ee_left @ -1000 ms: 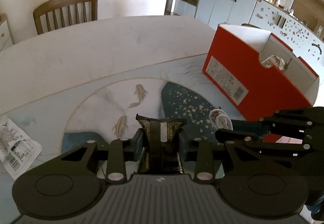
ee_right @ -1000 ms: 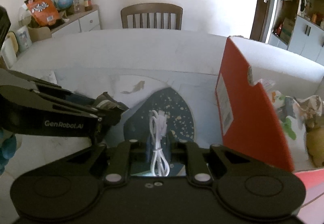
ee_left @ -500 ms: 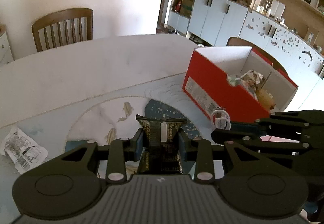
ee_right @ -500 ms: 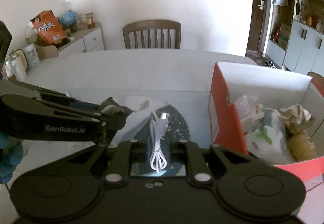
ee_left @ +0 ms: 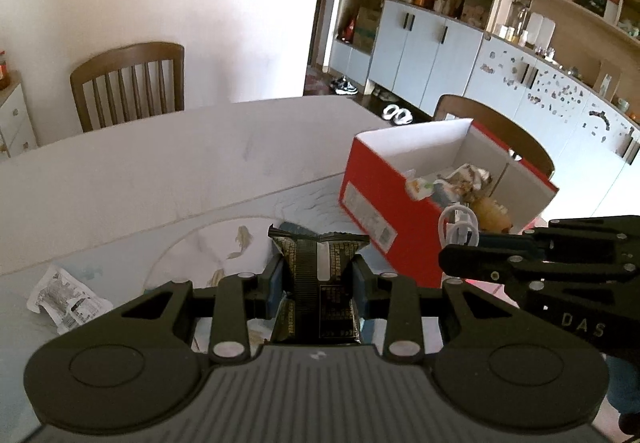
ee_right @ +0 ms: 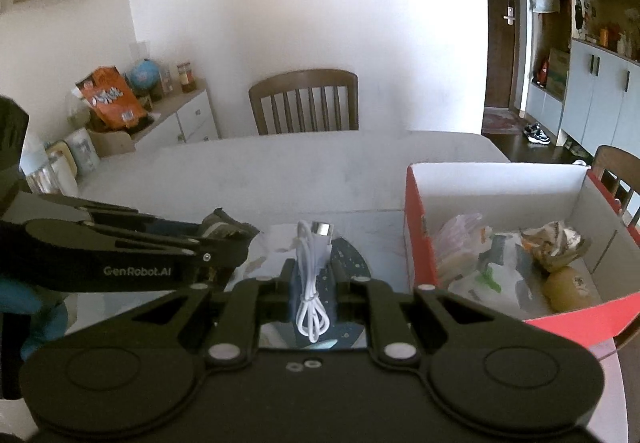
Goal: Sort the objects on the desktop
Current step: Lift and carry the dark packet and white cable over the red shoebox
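My left gripper (ee_left: 318, 279) is shut on a dark snack packet (ee_left: 320, 275) and holds it above the table. My right gripper (ee_right: 314, 275) is shut on a coiled white USB cable (ee_right: 312, 283), also held in the air. The cable (ee_left: 458, 229) and the right gripper (ee_left: 460, 243) also show at the right of the left wrist view. The left gripper (ee_right: 240, 239) with the packet (ee_right: 224, 229) shows at the left of the right wrist view. A red box (ee_left: 376, 199) with white inner walls stands to the right, holding several wrappers (ee_right: 492, 263).
A white crumpled wrapper (ee_left: 64, 297) lies on the table at the left. A placemat with fish and a dark blue patch (ee_left: 240, 239) lies below the grippers. Wooden chairs (ee_left: 128, 83) stand behind the table and beyond the box. Cabinets (ee_left: 440, 47) line the right wall.
Both grippers have risen with their loads, so the table and the red box look lower and its inside shows more. Both stay shut.
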Tool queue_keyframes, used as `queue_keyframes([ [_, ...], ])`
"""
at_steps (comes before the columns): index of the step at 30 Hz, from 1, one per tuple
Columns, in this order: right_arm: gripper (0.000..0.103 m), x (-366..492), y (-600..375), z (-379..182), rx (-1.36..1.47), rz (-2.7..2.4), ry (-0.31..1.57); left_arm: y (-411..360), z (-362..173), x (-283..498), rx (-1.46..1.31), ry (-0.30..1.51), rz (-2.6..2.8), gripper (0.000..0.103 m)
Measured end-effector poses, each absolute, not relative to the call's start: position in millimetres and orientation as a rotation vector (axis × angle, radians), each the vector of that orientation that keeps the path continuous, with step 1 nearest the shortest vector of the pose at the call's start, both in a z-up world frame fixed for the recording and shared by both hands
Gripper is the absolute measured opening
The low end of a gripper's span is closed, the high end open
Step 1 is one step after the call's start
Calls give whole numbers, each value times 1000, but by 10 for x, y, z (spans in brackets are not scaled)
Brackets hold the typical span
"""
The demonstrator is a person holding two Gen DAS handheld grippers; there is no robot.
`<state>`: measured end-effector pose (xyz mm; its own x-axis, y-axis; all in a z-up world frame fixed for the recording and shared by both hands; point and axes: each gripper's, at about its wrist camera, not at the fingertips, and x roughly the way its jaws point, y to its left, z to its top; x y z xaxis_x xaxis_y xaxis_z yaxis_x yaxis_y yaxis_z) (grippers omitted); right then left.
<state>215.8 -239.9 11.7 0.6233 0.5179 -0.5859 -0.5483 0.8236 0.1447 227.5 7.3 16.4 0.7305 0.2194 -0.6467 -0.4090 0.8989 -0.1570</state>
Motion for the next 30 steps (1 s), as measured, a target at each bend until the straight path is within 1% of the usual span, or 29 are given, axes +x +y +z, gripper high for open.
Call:
queue_keyframes([
  [13, 14, 2071, -2833, 420, -21, 580, 624, -329, 536, 2429, -271, 624, 274, 33],
  [20, 14, 2192, -3169, 510, -3, 558, 605, -578, 656, 2737, -245, 608, 243, 33],
  [30, 14, 2512, -3603, 542, -8, 545, 579, -823, 684, 3294, -218, 606, 228, 33],
])
